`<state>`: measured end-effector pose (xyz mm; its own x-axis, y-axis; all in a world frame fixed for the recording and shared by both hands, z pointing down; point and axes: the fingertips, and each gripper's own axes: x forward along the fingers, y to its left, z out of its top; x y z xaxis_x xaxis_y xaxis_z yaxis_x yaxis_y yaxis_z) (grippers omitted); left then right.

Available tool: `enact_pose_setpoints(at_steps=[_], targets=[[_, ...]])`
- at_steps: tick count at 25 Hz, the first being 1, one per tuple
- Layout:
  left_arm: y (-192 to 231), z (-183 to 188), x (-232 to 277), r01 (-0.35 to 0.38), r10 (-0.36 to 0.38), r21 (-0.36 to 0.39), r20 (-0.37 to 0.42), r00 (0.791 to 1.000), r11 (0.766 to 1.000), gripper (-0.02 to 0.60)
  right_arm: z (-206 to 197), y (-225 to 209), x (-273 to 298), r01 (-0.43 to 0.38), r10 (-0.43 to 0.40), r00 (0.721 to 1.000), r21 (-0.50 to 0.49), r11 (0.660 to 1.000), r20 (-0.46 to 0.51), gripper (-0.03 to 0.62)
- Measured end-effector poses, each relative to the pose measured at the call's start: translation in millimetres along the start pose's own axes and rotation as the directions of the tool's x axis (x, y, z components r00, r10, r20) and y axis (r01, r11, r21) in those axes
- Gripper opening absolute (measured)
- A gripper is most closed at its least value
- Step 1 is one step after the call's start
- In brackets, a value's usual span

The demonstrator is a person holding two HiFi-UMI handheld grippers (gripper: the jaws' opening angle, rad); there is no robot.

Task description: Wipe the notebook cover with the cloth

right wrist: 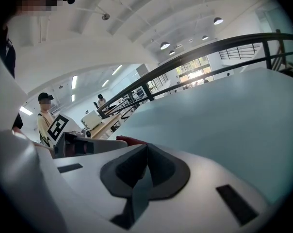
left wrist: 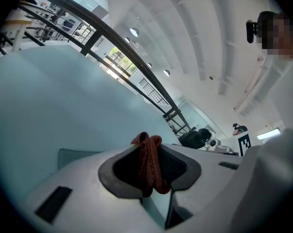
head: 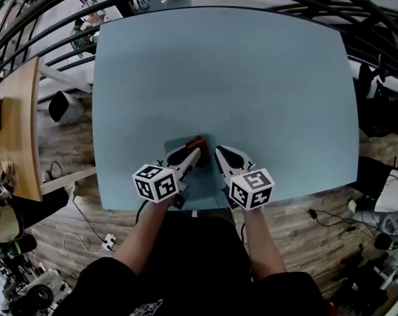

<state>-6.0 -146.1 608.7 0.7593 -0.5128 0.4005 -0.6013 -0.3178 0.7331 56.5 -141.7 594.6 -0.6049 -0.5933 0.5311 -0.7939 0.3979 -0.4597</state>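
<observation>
A grey-teal notebook (head: pixel 200 187) lies near the front edge of the teal table (head: pixel 225 78), and its corner (left wrist: pixel 73 157) shows in the left gripper view. My left gripper (head: pixel 196 155) is shut on a red cloth (head: pixel 198 141), which is bunched between the pads (left wrist: pixel 149 162) over the notebook's far part. My right gripper (head: pixel 220 154) sits just right of it above the notebook's right edge. Its jaws (right wrist: pixel 146 148) meet at the tips with nothing between them. In the right gripper view the cloth (right wrist: pixel 130 140) peeks out beside the left gripper (right wrist: pixel 81 145).
The table carries nothing else in view. A wooden desk (head: pixel 18 124) stands to the left, dark railings (head: pixel 47 12) run behind, and cables and gear (head: pixel 383 209) lie on the wood floor to the right. A person (right wrist: pixel 44 113) stands in the background.
</observation>
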Motion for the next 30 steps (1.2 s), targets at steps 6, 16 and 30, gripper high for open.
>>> enact_pose_setpoints(at_steps=[6, 16, 30], targets=[[4, -3, 15, 0.01, -0.011, -0.018, -0.015, 1.0, 1.0, 0.1, -5, -9, 5, 0.015, -0.015, 1.0, 0.016, 1.0, -0.005, 0.008], [8, -15, 34, 0.031, -0.035, -0.067, -0.063, 0.997, 0.997, 0.1, -14, -19, 7, 0.035, -0.034, 0.999, 0.043, 0.998, -0.018, 0.008], [18, -16, 43, 0.018, -0.03, -0.133, -0.094, 0.995, 0.991, 0.1, -16, -28, 7, 0.055, -0.053, 0.998, 0.081, 0.995, -0.021, 0.007]])
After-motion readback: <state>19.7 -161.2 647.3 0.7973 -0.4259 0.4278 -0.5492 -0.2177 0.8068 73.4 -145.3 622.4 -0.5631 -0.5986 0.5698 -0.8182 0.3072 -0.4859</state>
